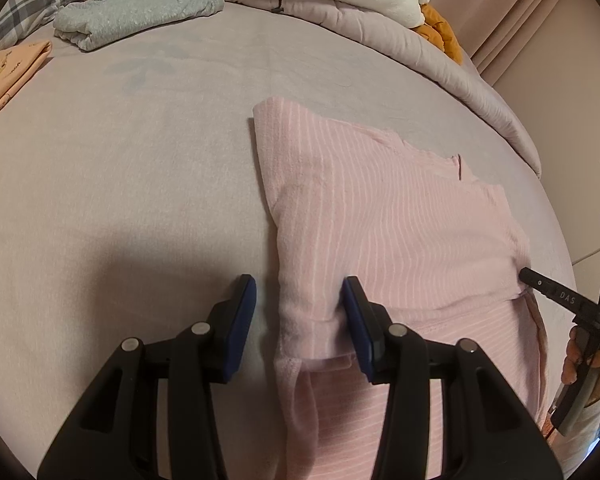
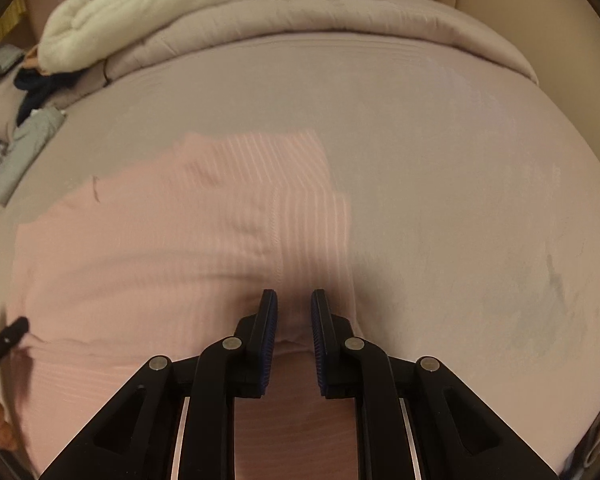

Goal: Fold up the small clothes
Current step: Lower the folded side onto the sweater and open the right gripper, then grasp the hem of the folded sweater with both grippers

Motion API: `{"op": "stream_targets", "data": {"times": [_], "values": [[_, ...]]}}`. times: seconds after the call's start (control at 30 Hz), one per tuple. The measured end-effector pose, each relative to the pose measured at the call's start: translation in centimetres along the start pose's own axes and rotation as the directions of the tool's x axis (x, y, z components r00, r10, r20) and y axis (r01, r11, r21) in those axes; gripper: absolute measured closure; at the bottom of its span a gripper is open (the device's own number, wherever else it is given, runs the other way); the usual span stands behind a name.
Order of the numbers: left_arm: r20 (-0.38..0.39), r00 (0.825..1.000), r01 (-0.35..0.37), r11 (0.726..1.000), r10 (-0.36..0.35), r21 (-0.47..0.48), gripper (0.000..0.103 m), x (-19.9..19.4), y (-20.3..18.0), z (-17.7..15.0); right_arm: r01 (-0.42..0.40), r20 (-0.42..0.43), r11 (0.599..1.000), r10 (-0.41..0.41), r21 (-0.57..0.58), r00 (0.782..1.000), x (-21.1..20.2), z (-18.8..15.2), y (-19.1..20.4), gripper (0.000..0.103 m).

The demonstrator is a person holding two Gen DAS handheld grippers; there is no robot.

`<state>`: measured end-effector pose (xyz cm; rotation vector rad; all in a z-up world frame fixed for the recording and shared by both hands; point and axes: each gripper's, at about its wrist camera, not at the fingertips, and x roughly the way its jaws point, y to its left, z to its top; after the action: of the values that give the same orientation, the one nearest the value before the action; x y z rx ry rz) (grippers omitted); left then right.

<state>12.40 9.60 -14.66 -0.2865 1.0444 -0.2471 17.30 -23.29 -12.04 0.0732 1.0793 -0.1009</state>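
free: we've got loads of bare bed (image 1: 132,168) left of the pink top (image 1: 380,216) | blocked: grey folded clothes (image 1: 136,12) far left, rolled duvet (image 2: 300,20) along the back | tight: peach cloth (image 1: 8,76) at left edge

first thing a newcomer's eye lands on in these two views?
The pink striped garment, partly folded and spread flat on the mauve bedsheet, fills the middle of both views. Next, the left gripper straddling its folded left edge with jaws apart, and the right gripper over its right edge, jaws nearly closed. At the far edge lie folded grey clothes and a white blanket.
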Motion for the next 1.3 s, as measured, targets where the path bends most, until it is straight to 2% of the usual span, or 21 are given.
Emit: {"op": "stream_targets", "data": {"times": [0.33, 0.47, 0.57, 0.6, 0.63, 0.67, 0.7, 0.73, 0.8, 0.83, 0.93, 1.07, 1.13, 1.23, 1.3], "values": [[0.008, 1.0, 0.001, 1.0, -0.001, 0.006, 0.055, -0.1, -0.1, -0.3, -0.012, 0.021, 1.0, 0.011, 0.029, 1.0, 1.1, -0.1, -1.2, 0.09], [0.009, 1.0, 0.004, 1.0, -0.004, -0.004, 0.054, -0.7, 0.0, -0.7, 0.011, 0.034, 1.0, -0.012, 0.012, 0.999, 1.0, -0.5, -0.9, 0.09], [0.01, 1.0, 0.007, 1.0, -0.007, -0.011, 0.047, -1.9, 0.5, -1.4, 0.007, 0.038, 1.0, -0.007, 0.02, 0.999, 0.3, -0.7, -1.0, 0.089], [0.015, 1.0, -0.004, 1.0, 0.005, -0.021, 0.041, -2.6, 0.7, -1.7, 0.001, 0.037, 1.0, -0.002, 0.014, 0.999, -0.6, -0.4, -0.9, 0.08], [0.021, 1.0, -0.021, 0.999, 0.021, -0.031, 0.038, -3.4, 0.9, -2.0, -0.006, 0.047, 1.0, 0.005, 0.006, 0.999, -1.5, -0.6, -1.0, 0.067], [0.032, 0.999, -0.037, 0.999, 0.038, -0.036, 0.037, -4.5, 1.1, -2.4, -0.02, 0.077, 1.0, 0.02, -0.002, 0.997, -2.8, -0.9, -1.5, 0.06], [0.053, 0.997, -0.045, 0.998, 0.047, -0.039, 0.034, -5.9, 1.1, -2.9, -0.035, 0.105, 0.999, 0.036, -0.007, 0.994, -4.1, -1.0, -2.1, 0.048], [0.079, 0.996, -0.04, 0.998, 0.043, -0.044, 0.026, -7.3, 1.1, -3.4, -0.057, 0.134, 0.998, 0.058, -0.011, 0.989, -5.4, -1.4, -2.7, 0.039], [0.117, 0.993, -0.009, 0.999, 0.015, -0.054, 0.014, -9.6, 1.1, -4.7, -0.115, 0.168, 0.993, 0.116, -0.019, 0.979, -8.0, -2.5, -4.1, 0.028], [0.125, 0.992, 0.009, 0.999, -0.002, -0.053, 0.012, -10.5, 1.0, -5.3, -0.156, 0.185, 0.988, 0.157, -0.02, 0.97, -9.5, -3.3, -5.0, 0.024], [0.123, 0.991, 0.057, 0.997, -0.051, -0.043, 0.012, -12.7, 0.5, -8.0, -0.236, 0.209, 0.972, 0.234, -0.019, 0.949, -11.1, -4.4, -7.0, 0.018], [0.081, 0.991, 0.11, 0.992, -0.106, -0.054, 0.012, -13.4, -0.1, -11.1, -0.33, 0.21, 0.944, 0.323, 0.002, 0.923, -11.7, -7.9, -8.9, 0.018], [0.06, 0.991, 0.122, 0.991, -0.119, -0.049, 0.013, -13.4, -0.4, -12.7, -0.341, 0.191, 0.94, 0.333, 0.009, 0.923, -11.3, -9.4, -9.0, 0.018], [0.034, 0.992, 0.121, 0.992, -0.12, -0.027, 0.013, -12.8, -0.9, -14.6, -0.295, 0.17, 0.955, 0.291, 0.0, 0.942, -10.7, -11.9, -9.7, 0.018], [0.013, 0.993, 0.12, 0.992, -0.12, -0.029, 0.014, -12.3, -1.1, -15.4, -0.306, 0.143, 0.952, 0.302, 0.003, 0.942, -10.1, -12.6, -10.2, 0.018]]}}
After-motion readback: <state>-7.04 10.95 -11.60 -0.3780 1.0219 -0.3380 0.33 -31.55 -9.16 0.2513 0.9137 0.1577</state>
